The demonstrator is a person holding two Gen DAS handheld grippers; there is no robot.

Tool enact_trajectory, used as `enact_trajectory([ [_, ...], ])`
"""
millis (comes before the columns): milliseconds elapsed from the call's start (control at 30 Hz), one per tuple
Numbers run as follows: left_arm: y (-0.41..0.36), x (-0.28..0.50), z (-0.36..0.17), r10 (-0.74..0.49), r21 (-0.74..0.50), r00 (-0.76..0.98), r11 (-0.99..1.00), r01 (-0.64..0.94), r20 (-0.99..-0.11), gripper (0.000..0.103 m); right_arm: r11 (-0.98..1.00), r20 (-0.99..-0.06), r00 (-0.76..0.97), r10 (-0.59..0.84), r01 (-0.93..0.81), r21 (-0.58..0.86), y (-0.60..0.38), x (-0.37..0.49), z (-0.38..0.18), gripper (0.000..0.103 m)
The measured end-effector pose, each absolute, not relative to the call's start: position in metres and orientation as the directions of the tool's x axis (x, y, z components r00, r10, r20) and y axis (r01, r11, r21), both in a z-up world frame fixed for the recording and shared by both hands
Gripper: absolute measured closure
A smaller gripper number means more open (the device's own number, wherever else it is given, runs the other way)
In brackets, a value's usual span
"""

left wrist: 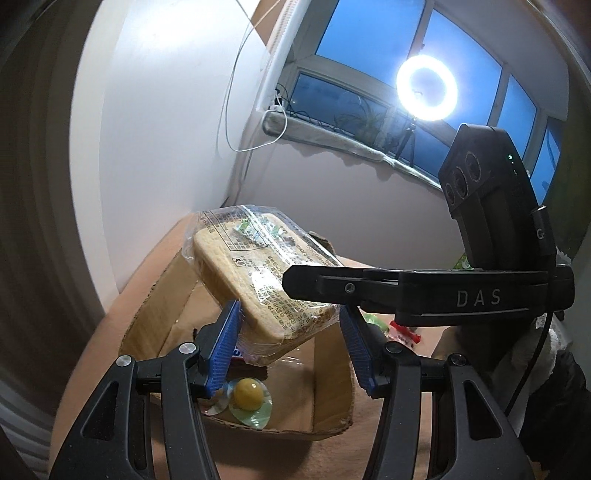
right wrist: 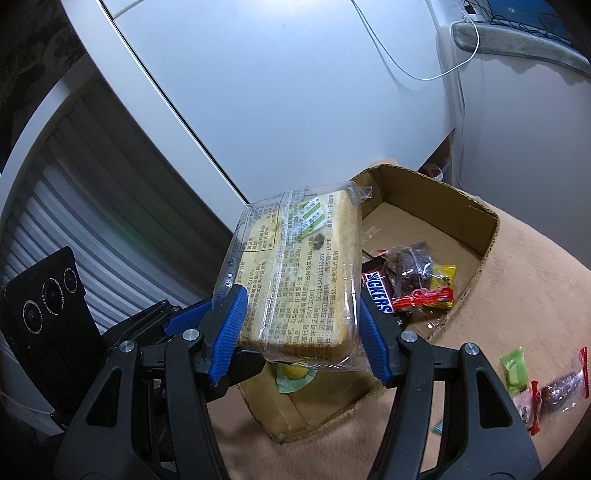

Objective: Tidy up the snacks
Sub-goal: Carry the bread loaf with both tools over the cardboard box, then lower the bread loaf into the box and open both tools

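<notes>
Both grippers' jaws clamp the bread pack (right wrist: 295,273) above the snack-filled cardboard box (right wrist: 436,192).

White walls (left wrist: 166,129), a dusk-blue window (left wrist: 369,33) behind a glowing ring light (left wrist: 427,87), tan-covered worktop (right wrist: 517,277) below.

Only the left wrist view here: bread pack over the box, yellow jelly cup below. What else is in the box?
Observer: A Snickers bar lies in the cardboard box, beside dark and yellow wrapped sweets.
Operator: Anything outside the box?
Observer: A dark sweet in a red-ended wrapper lies on the tan cloth, beside a green sweet.
Operator: Is the right gripper gripping the pack?
Observer: Yes, its blue pads press both sides of the bread pack.
</notes>
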State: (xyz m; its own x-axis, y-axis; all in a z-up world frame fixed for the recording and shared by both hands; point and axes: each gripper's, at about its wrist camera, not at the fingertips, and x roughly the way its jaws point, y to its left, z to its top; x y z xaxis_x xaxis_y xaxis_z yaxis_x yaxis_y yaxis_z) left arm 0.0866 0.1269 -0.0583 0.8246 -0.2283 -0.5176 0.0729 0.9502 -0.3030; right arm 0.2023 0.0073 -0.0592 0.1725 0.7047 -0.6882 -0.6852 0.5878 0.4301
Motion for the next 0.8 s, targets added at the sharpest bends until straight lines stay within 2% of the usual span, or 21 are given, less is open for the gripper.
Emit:
enact_trajectory([
  [800,0.131,0.084,-0.069,-0.176,-0.259,0.803,0.965,0.028,-0.57,0.049,0.632,-0.731,0.192,0.655,-0.67,0.39,0.012,0.205,-0.065,0.041],
])
